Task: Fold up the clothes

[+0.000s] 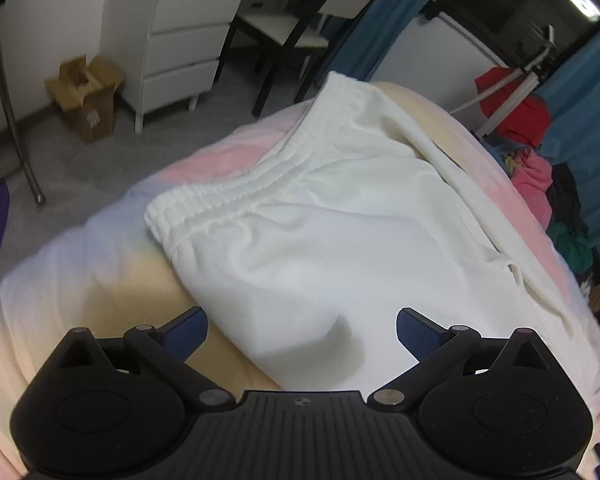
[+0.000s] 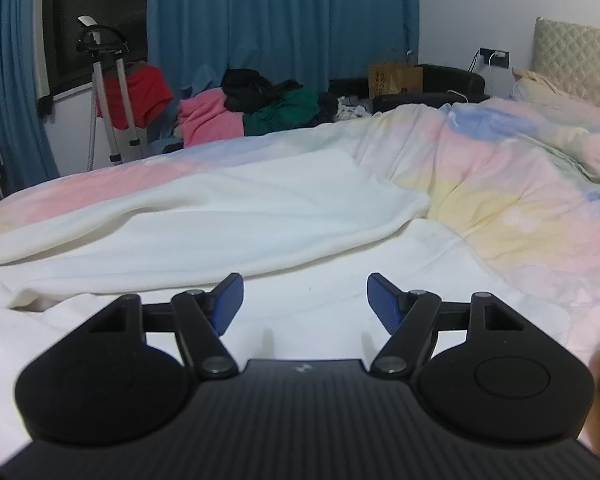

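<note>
White trousers (image 1: 320, 232) with a gathered elastic waistband (image 1: 236, 196) lie spread on the pastel bed cover (image 1: 80, 280). My left gripper (image 1: 302, 332) is open and empty, hovering over the near part of the trousers below the waistband. In the right wrist view the white trouser legs (image 2: 204, 212) stretch across the bed, one leg lying over the other. My right gripper (image 2: 304, 300) is open and empty, low over the white cloth near the leg ends.
A white chest of drawers (image 1: 180, 48), a cardboard box (image 1: 86, 96) and a chair (image 1: 284, 32) stand on the floor beyond the bed. A pile of coloured clothes (image 2: 252, 108) lies past the far bed edge by blue curtains (image 2: 280, 20). Pillows (image 2: 576, 64) are at the right.
</note>
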Available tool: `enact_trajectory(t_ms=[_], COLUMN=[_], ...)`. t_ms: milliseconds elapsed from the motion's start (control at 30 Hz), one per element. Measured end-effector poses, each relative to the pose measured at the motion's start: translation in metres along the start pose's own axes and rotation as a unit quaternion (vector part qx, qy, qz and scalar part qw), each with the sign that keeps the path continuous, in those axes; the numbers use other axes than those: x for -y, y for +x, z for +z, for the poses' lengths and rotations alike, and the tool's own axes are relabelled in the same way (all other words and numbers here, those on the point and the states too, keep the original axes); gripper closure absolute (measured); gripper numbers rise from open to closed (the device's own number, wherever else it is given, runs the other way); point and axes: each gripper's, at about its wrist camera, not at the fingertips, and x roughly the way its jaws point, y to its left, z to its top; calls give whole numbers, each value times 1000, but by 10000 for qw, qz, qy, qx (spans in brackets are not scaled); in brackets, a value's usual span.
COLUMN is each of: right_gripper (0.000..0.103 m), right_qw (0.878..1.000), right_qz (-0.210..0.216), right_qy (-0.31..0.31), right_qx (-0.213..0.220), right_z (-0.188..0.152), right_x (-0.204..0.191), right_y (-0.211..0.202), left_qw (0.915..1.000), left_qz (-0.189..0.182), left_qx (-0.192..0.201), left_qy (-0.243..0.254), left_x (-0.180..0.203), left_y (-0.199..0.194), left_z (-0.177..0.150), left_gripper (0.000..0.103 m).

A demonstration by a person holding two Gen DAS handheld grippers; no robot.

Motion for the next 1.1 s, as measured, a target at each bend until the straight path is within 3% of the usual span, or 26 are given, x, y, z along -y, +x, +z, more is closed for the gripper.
enact_trajectory(t_ms=[333,467,533,667,767,933,1033,1100], right_gripper=[32,32,32,32,32,32,32,33], right_qw=[9999,9994,9989,9937,9751,9086,8774,8637], right_qz=[8,-81,-118,-444,-1032,-1748,-1585,-1223], right_qy=[166,307,418,1005,1956,3777,4494,4837], right_qx=[-37,-97,-165,-206,-179,-344,-561,-713], right_z=[2,2,1,0,-4,-28,-46,-57], right_x=[3,8,12,33,67,139,168,181], right_y=[4,7,9,11,9,2,10,22], left_qw=[9948,9889,9854,9771,9721,9735,9751,9749], left_qz=[-170,-676,-902,-1274,-1407,-1328,-1111,-1035], left_qx=[-462,-787,-817,-764,-730,-580,-638,-724], left_qy=[-896,-1068,-1188,-1524,-1731,-1770,-1810,-1832], left_x=[-29,-34,-38,-50,-55,-52,-50,-49], left_y=[24,41,45,43,38,30,37,43], left_z=[6,12,14,17,15,15,13,12], left_gripper=[2,12,23,30,36,36,36,36])
